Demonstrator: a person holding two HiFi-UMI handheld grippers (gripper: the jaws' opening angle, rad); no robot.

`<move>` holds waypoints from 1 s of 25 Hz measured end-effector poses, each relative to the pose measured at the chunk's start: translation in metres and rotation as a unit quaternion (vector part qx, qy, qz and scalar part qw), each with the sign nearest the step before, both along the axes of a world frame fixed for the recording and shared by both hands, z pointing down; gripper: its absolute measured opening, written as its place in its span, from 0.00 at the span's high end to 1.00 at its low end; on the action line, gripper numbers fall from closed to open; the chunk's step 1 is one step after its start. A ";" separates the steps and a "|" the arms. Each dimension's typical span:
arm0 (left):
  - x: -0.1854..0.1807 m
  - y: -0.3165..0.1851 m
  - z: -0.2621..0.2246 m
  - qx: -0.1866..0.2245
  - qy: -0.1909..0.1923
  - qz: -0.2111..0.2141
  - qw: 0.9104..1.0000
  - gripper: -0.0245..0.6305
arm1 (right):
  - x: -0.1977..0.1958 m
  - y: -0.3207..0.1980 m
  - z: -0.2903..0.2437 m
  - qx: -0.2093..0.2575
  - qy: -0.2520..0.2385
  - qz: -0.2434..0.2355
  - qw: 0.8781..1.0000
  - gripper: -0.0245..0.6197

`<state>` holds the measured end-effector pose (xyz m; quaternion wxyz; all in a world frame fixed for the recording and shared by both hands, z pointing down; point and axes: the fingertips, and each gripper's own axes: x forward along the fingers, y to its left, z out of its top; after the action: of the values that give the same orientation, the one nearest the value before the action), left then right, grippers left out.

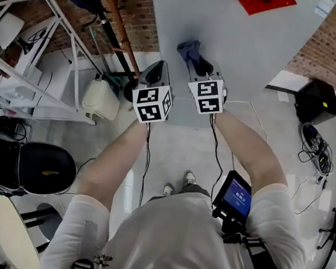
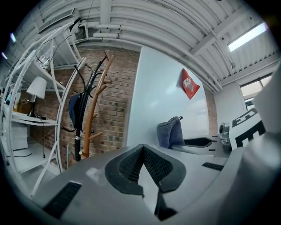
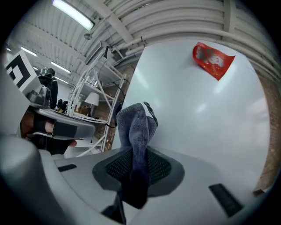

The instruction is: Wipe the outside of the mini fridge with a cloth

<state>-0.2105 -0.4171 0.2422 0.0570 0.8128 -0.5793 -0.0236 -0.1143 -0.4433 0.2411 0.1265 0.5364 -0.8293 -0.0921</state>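
Your right gripper (image 3: 138, 154) has its jaws closed on a folded blue-grey cloth (image 3: 138, 127), pinched low so most of it stands up past the pads. The cloth looks soft, light and floppy; a grip nearer its middle would probably leave a fuller pad for wiping. Your left gripper (image 2: 142, 147) holds nothing, its pad tips meeting. Both forearms reach forward side by side, the grippers close together and level, aimed at a pale smooth panel (image 1: 226, 35) with a red pennant (image 3: 213, 59) on it. No view clearly shows the mini fridge, so I cannot tell where it stands. Brick wall flanks the panel.
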 end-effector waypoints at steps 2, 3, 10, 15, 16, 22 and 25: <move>-0.015 -0.002 0.008 -0.004 -0.001 -0.003 1.000 0.96 | -0.024 -0.003 0.011 -0.007 0.001 -0.008 1.000 0.83; -0.023 -0.002 0.012 -0.006 -0.001 -0.006 1.000 0.96 | -0.034 -0.004 0.017 -0.010 0.002 -0.012 1.000 0.83; -0.042 -0.007 0.036 -0.018 -0.006 -0.022 1.000 0.96 | -0.066 -0.020 0.046 -0.025 -0.013 -0.011 1.000 0.83; -0.043 -0.012 0.052 -0.028 -0.013 -0.027 0.999 0.96 | -0.064 -0.033 0.061 -0.039 -0.023 0.004 0.999 0.83; -0.041 -0.013 0.054 -0.030 -0.012 -0.028 0.999 0.96 | -0.060 -0.034 0.060 -0.041 -0.026 0.007 0.999 0.83; -0.009 -0.014 0.059 -0.030 -0.016 -0.023 0.999 0.96 | -0.016 -0.033 0.061 -0.038 -0.031 0.019 0.999 0.83; 0.018 -0.011 0.059 -0.027 -0.017 -0.010 0.999 0.96 | 0.011 -0.029 0.063 -0.036 -0.032 0.031 0.998 0.83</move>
<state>-0.1927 -0.4276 0.3012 0.0691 0.8051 -0.5891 0.0055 -0.1030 -0.4723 0.3037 0.1215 0.5597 -0.8187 -0.0410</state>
